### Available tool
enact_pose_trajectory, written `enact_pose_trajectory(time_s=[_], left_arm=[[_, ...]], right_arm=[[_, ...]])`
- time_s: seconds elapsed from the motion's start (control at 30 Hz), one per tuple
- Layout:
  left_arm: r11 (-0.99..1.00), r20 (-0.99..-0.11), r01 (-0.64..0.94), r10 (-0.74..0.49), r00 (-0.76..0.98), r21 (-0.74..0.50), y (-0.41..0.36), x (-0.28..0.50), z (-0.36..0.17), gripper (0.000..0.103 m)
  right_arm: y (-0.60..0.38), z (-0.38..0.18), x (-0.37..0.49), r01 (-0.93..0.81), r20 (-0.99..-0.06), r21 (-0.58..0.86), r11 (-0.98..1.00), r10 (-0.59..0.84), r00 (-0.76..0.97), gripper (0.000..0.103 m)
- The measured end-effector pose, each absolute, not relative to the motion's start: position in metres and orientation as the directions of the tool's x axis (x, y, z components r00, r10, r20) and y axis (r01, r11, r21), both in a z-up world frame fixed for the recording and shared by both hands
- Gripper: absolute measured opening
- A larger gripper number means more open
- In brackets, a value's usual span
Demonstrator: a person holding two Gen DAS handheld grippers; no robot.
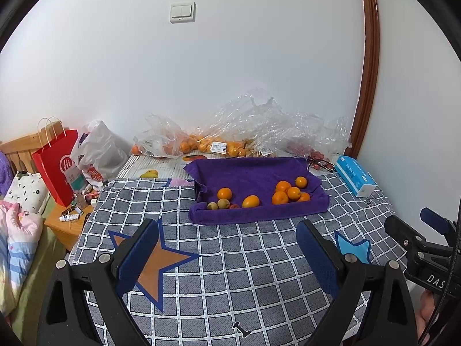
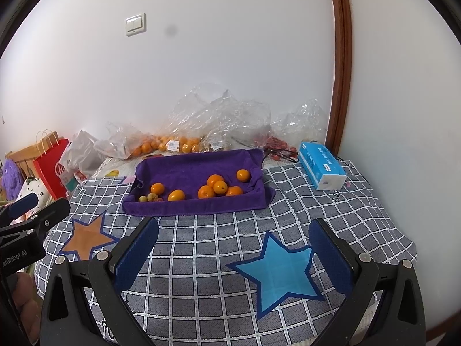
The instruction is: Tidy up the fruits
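1. The left gripper [image 1: 227, 248] stood wide, holding nothing, above the checked cloth [image 1: 230, 274], its left finger over an orange star [image 1: 152, 262].
2. The right gripper [image 2: 233, 248] was equally wide and empty, with a blue star [image 2: 279, 271] between its fingers.
3. Beyond both sat a tray [image 2: 196, 204] lined with purple towel.
4. In it lay oranges [image 2: 220, 187], a cluster toward the right and two nearer the left, plus small greenish fruits [image 2: 148, 198] at the front left corner.
5. Behind the tray, against the wall, clear bags [image 1: 184, 141] held more oranges.
6. A blue tissue pack [image 2: 321, 168] lay to the tray's right.
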State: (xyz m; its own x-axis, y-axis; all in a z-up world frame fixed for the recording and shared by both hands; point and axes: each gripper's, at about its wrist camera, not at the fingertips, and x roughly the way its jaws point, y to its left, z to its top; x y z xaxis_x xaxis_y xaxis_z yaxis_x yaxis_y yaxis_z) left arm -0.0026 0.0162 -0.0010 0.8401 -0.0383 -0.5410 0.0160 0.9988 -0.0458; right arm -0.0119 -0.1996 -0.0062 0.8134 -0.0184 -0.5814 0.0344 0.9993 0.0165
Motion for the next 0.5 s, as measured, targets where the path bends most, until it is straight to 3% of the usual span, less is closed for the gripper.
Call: enact_pose_trajectory(time_s=[0.5], left_arm=[[0.999, -0.54, 0.016, -0.037, 0.841, -0.045, 0.0154, -0.0039, 0.0008, 0.097]], right_arm=[[-0.2005, -0.0069, -0.0138, 0.035, -0.578, 0.018, 0.999, -0.018, 0.816, 0.102]])
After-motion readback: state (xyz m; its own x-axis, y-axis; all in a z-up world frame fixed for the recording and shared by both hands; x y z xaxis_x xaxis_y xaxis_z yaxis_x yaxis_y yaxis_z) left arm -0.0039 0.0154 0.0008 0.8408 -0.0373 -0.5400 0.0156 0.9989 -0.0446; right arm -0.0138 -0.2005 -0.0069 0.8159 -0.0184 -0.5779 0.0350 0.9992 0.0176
